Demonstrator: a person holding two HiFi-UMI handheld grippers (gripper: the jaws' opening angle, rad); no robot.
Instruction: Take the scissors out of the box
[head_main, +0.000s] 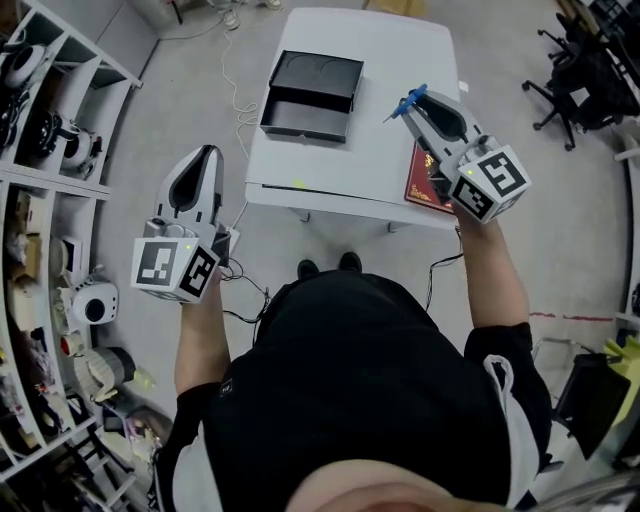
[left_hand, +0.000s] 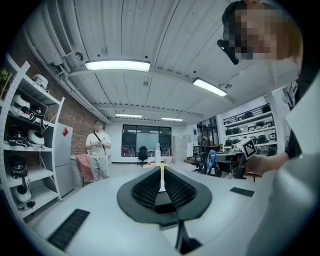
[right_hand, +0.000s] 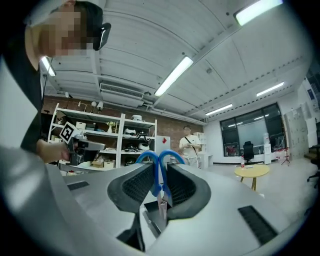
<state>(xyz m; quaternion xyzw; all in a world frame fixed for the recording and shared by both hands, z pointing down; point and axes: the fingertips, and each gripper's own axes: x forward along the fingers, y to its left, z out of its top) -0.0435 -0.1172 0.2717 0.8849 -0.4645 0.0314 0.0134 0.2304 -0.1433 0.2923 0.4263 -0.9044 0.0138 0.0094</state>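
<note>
Counter: the white rectangular counter (head_main: 390, 60) carries an open black rectangular box (head_main: 310, 95); nothing shows inside it.
Left hand-held gripper (left_hand: 161, 172): left of the box and off the counter, jaws drawn together on nothing.
Right hand-held gripper (right_hand: 159, 167): right of the box, jaws partly closed, clamping the blue-handled steel scissors (right_hand: 157, 178), which are already out of the box.
Risk: the pads pinch only the thin handle stems, so a tilt or a slackened grip could let the scissors pivot or drop.

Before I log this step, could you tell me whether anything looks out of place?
Nothing stands out: the black box lies open on the table, a red book sits near its edge, and the right tool holds the scissors.
</note>
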